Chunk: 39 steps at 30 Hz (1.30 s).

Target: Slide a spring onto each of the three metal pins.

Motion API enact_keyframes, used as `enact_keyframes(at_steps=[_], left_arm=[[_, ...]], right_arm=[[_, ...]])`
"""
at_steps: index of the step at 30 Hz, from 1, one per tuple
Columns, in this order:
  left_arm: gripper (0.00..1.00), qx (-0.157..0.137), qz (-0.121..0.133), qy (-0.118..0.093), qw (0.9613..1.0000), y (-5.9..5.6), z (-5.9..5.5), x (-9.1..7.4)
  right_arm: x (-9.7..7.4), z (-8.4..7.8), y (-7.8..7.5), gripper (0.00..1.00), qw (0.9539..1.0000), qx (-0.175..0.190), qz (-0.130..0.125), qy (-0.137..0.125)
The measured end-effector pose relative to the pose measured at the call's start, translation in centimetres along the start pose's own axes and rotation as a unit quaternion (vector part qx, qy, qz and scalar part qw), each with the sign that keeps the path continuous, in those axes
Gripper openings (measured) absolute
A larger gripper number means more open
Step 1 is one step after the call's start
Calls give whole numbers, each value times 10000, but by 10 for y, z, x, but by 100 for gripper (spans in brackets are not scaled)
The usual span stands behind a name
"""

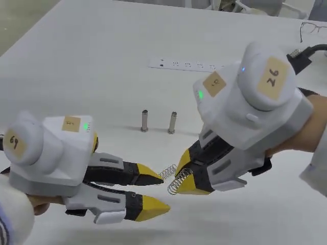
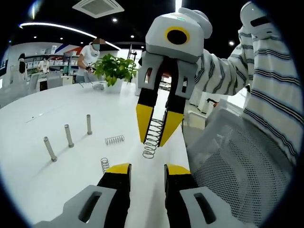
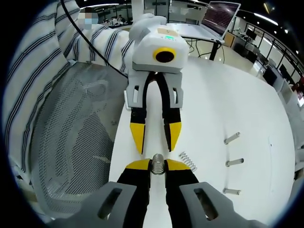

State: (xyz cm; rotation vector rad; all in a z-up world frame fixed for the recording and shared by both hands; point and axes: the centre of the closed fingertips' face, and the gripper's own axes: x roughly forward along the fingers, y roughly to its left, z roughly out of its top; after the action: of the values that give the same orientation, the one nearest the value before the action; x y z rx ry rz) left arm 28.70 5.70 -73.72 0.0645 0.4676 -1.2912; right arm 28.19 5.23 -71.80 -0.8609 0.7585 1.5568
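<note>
Over white table (image 1: 102,61), right gripper (image 3: 157,166) pinching spring (image 2: 153,137), left gripper (image 2: 147,167) jaws apart

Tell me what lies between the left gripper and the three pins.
In the left gripper view, two loose springs lie on the table between the left gripper and the pins.

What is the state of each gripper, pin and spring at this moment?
Left gripper: open, empty.
Right gripper: shut on one spring.
Pins: three, upright, bare.
Loose springs: two, lying flat near the pins.
</note>
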Motion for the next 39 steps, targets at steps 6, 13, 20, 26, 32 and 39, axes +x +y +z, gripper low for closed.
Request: enact_keyframes(at_steps=[6,13,20,26,32,39], left_arm=[[39,-255,343,-6,9991,13,-5,-9],[52,-340,686,85,9970,25,-12,-16],[77,-406,1041,84,9937,39,-17,-20],[98,-351,1571,91,9869,59,-20,-27],[98,-482,1770,18,9830,65,-20,-32],[98,-546,1829,56,9816,66,-23,-34]], right_arm=[[-4,2,-4,8,10000,-11,-67,-32],[-4,2,-6,8,10000,15,-81,-31],[-3,0,-5,8,10000,33,-57,-5],[-3,-1,-3,8,10000,32,-35,19],[-3,-2,-3,8,10000,49,-33,29],[-3,-3,-5,8,10000,72,-39,37]])
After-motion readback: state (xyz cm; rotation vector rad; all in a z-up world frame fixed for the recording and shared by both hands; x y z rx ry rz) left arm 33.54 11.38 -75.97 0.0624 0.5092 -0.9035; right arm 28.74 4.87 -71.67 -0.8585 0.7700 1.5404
